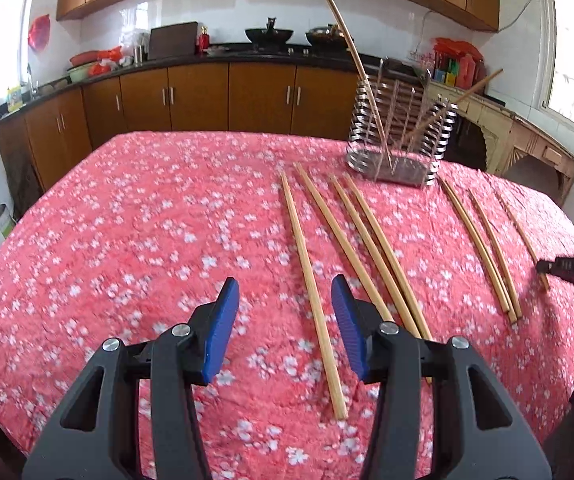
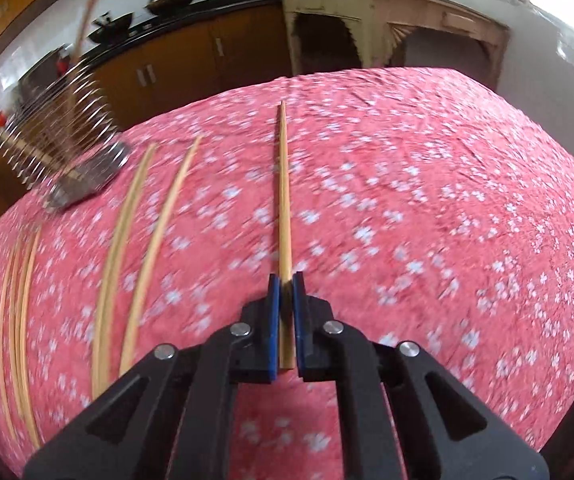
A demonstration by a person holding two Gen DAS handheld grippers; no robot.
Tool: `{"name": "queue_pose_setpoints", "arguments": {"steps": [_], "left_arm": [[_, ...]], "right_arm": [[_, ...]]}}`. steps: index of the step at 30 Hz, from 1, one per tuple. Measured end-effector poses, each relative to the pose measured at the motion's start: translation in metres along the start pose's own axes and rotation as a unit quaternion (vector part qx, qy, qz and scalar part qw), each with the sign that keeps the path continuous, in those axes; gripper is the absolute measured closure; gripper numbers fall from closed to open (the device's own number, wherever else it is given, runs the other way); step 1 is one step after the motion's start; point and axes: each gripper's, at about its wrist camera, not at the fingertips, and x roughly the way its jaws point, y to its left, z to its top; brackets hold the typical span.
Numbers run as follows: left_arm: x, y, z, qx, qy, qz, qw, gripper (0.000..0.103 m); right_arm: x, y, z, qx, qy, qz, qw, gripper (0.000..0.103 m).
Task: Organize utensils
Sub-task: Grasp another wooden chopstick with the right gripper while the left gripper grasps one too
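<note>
Chopsticks [image 1: 311, 280] lie on the pink floral tablecloth [image 1: 147, 240] near a wire holder [image 1: 401, 136]. Left gripper [image 1: 285, 326] gapes above them; only the right-wrist view shows the right gripper [image 2: 285, 312] clamping one chopstick [image 2: 284, 200].

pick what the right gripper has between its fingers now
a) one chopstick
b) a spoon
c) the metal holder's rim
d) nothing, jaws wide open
a: in the right wrist view the right gripper has its blue pads closed on the near end of a single chopstick, which points away over the pink tablecloth.
</note>
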Motion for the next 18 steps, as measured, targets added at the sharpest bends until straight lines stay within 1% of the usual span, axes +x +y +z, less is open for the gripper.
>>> {"name": "queue_pose_setpoints", "arguments": {"steps": [5,7,10,11,14,18], "left_arm": [[0.006,-0.011,-0.007,0.011,0.023,-0.009,0.9996,0.055],[0.009,-0.014,-0.010,0.014,0.034,-0.010,0.9993,0.058],[0.016,-0.016,-0.013,0.011,0.058,-0.010,0.9982,0.069],[0.019,-0.016,-0.015,0.008,0.065,-0.011,0.9978,0.076],[0.021,-0.018,-0.015,0.016,0.066,0.000,0.9977,0.094],[0.031,-0.013,-0.005,0.015,0.079,-0.005,0.9967,0.096]], "right_arm": [[0.001,-0.002,0.001,-0.002,-0.002,-0.002,1.000,0.095],[0.002,-0.002,0.001,-0.003,-0.004,-0.003,1.000,0.095],[0.002,-0.003,0.002,0.000,-0.003,-0.002,1.000,0.095],[0.002,-0.002,0.001,-0.001,-0.003,-0.002,1.000,0.095],[0.002,-0.001,0.002,-0.004,-0.003,-0.004,1.000,0.095],[0.006,-0.001,0.007,-0.004,-0.001,-0.005,1.000,0.095]]}}
